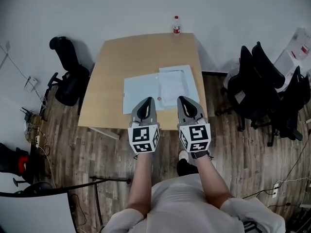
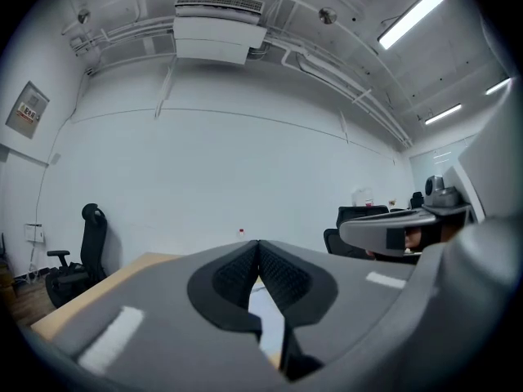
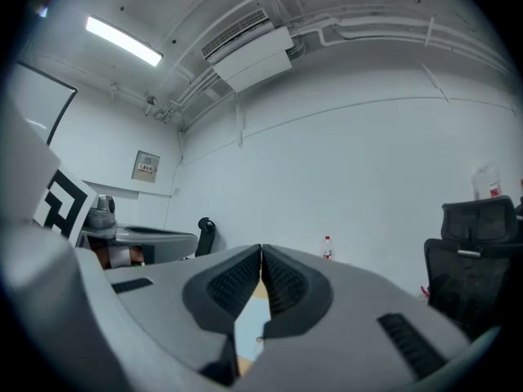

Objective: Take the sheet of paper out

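Observation:
An open light-blue folder lies flat on the wooden table. A white sheet of paper rests on its right half. My left gripper hovers level over the folder's near edge, shut with nothing between its jaws. Beside it my right gripper is over the near edge of the sheet, also shut and empty. In the left gripper view the left gripper has its pads meeting, with a strip of the folder showing below. The right gripper view shows the right gripper closed the same way.
A small bottle with a red cap stands at the table's far edge. A black office chair sits left of the table and several black chairs stand to the right. Cables run over the wooden floor at the left.

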The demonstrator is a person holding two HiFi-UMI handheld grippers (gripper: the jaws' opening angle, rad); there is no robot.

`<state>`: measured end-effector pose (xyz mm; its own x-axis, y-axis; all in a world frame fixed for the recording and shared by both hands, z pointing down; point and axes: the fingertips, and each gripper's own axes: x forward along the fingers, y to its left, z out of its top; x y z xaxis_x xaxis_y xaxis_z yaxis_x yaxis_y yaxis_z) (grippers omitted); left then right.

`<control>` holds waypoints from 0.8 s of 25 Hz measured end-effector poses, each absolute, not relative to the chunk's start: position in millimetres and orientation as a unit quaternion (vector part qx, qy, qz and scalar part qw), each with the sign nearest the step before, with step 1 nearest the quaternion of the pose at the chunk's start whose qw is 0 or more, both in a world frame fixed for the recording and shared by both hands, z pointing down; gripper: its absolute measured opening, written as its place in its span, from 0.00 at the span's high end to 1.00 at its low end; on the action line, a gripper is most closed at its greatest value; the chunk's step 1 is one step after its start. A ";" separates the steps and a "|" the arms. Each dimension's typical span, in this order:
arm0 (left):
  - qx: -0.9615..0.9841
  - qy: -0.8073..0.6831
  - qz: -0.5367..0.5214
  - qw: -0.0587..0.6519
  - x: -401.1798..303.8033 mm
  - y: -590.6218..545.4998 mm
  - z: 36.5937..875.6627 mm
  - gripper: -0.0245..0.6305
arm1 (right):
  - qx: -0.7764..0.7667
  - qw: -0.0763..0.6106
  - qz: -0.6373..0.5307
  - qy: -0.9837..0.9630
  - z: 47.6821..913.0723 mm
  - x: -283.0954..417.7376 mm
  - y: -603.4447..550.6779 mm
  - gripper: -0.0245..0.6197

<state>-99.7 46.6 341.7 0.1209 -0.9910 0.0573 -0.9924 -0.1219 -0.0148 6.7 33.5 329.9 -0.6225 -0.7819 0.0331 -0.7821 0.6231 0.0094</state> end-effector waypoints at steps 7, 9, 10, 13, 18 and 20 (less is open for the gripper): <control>0.743 -0.669 0.029 0.012 -90.5 -23.4 335.6 0.95 | 0.414 0.014 0.009 -0.910 325.2 10.5 -42.3 0.94; 0.740 -0.672 0.029 0.017 -88.0 -41.1 338.3 0.95 | 0.407 0.016 0.011 -0.913 328.0 11.8 -59.0 0.94; 0.738 -0.673 0.030 0.020 -86.2 -49.1 341.0 0.95 | 0.404 0.019 0.012 -0.915 330.7 12.8 -66.9 0.94; 0.735 -0.676 0.036 0.033 -79.5 -64.7 356.7 0.95 | 0.397 0.030 0.011 -0.917 344.2 14.4 -84.5 0.94; 0.727 -0.683 0.041 0.053 -79.8 -81.7 378.7 0.95 | 0.377 0.047 0.021 -0.925 366.0 10.8 -97.0 0.94; 0.723 -0.687 0.041 0.060 -84.3 -88.8 382.5 0.95 | 0.372 0.051 0.026 -0.926 370.8 9.7 -103.3 0.94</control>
